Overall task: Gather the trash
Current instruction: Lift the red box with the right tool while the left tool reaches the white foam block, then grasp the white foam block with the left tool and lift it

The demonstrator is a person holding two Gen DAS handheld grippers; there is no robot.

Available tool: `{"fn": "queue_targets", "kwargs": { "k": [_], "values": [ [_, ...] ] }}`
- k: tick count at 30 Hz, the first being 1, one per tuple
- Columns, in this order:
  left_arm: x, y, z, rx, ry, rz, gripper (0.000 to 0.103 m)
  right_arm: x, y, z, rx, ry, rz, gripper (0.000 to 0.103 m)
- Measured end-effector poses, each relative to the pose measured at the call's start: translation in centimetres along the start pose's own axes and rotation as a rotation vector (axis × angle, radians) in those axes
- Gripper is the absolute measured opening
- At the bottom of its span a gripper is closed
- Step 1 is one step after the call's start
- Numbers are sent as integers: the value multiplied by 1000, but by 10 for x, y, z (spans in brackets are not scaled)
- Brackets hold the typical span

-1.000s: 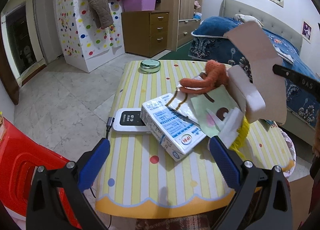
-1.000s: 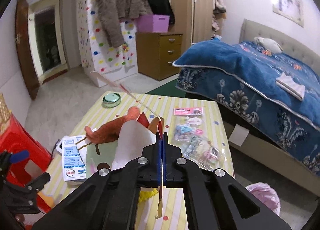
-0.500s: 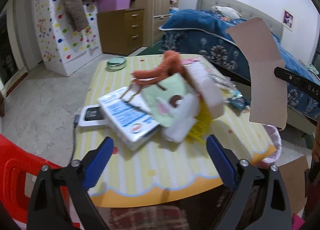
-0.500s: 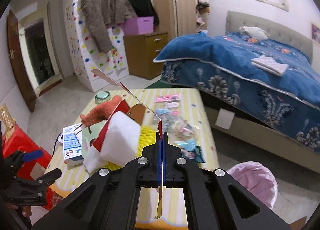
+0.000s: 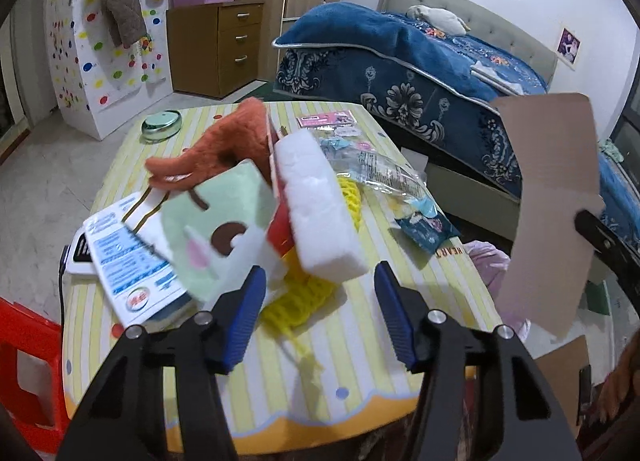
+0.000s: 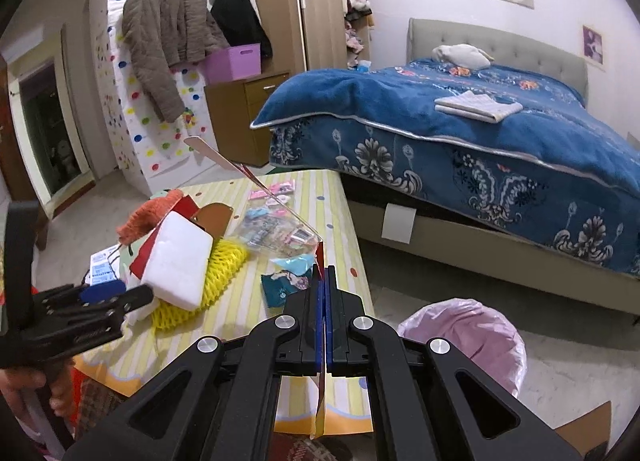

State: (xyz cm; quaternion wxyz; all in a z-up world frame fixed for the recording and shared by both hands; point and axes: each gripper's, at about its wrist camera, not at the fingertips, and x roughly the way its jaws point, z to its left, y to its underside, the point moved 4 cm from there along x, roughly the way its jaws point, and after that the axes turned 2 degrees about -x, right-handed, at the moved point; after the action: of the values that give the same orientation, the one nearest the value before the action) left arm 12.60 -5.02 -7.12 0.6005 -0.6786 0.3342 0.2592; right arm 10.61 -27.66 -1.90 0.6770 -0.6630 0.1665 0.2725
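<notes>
Since a second ago your left gripper (image 5: 316, 301) is closing around the foam block (image 5: 320, 209); your right gripper (image 6: 323, 289) is pinching cardboard (image 5: 552, 205) near the pink bin (image 6: 464, 337); the table (image 5: 360, 357) is staying cluttered.

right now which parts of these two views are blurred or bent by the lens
Left wrist view: the box and green card smear with motion, the foam block is sharper, and dark lens corners frame the bowed table edge. Right wrist view: mostly sharp, the bed curves with the fisheye, and the cardboard in the right tool shows edge-on as a thin line.
</notes>
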Motion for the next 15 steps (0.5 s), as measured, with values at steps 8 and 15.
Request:
{"fn": "queue_targets", "kwargs": {
  "k": [8, 15],
  "values": [
    [18, -8, 0, -19, -101, 29, 39, 4, 10, -7, 12, -10, 18, 0],
    [-4, 3, 1, -5, -8, -9, 26, -2, 12, -8, 26, -22, 7, 0]
  ]
}}
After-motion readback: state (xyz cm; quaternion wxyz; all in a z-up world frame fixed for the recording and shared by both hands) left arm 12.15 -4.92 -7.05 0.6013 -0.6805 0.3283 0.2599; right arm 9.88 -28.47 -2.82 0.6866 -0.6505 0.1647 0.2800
